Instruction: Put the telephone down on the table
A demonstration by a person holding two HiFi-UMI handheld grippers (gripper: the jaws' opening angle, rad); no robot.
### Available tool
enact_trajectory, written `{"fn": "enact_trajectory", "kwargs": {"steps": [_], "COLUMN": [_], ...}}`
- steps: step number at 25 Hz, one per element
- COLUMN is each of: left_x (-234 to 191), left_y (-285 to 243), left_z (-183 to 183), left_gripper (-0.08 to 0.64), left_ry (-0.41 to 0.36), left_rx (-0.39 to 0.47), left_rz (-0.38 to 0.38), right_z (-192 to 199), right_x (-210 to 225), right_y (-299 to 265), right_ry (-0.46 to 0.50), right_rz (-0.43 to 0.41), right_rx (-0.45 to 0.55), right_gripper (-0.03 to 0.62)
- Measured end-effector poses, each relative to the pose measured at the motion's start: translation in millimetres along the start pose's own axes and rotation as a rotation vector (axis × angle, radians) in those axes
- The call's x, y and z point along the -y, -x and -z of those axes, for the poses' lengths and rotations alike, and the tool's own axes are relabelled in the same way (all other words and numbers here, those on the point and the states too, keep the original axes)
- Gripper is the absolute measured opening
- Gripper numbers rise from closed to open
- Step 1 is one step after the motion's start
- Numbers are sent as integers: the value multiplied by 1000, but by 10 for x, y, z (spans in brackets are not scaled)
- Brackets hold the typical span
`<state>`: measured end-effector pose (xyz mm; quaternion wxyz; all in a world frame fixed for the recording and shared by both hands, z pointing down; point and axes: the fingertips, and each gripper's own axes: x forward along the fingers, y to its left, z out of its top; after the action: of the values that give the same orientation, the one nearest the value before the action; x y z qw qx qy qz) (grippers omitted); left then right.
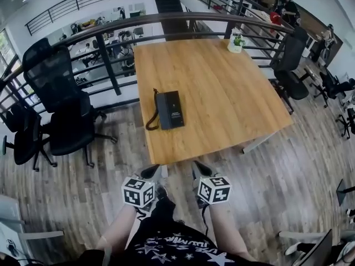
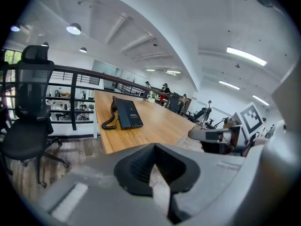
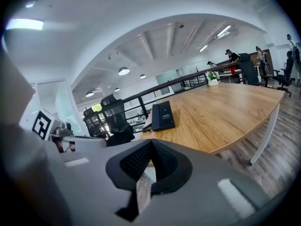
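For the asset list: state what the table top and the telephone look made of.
Table top: wood or wood-look laminate, satin; lengthwise grain streaks, warm tan. Telephone: probably matte black plastic; even dark surface, no glare, coiled cord attached.

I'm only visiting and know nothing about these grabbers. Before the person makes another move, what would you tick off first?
1. The telephone lies flat on the wooden table: ok.
2. Its coiled cord is fully on the tabletop: cannot tell, it runs right along the table's edge.
3. The left gripper is empty, jaws together: ok.
4. The right gripper is empty, jaws together: ok.
5. Both grippers are held short of the table, touching nothing: ok.
6. Nothing crowds the telephone; the only other thing on the table is a potted plant at the far edge: ok.
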<state>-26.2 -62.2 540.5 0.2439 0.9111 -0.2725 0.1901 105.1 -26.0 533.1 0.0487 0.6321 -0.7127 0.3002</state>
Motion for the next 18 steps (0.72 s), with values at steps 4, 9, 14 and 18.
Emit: {"fn": "enact_trajectory", "kwargs": {"steps": [4,9,14,18], "left_x": [269,408,475,464], "left_y": [297,556,887,984], "left_z": [221,316,483,648], "left_gripper": [2,2,2,2], "left_ry": [-11,-68,-37,-56], "left_rx": [7,21,12,32], "left_rz": [2,-20,-27,-17], "right_z": [150,292,446,626], "right_x": [-190,-334,-525,-615], "right_y": [341,511,680,743], "right_ry": [28,68,53,59], "right_rz": [-18,-37,-39,-33], "right_rx": [11,-2,-17,13], "right_gripper": [-2,-2,-2,-2]}}
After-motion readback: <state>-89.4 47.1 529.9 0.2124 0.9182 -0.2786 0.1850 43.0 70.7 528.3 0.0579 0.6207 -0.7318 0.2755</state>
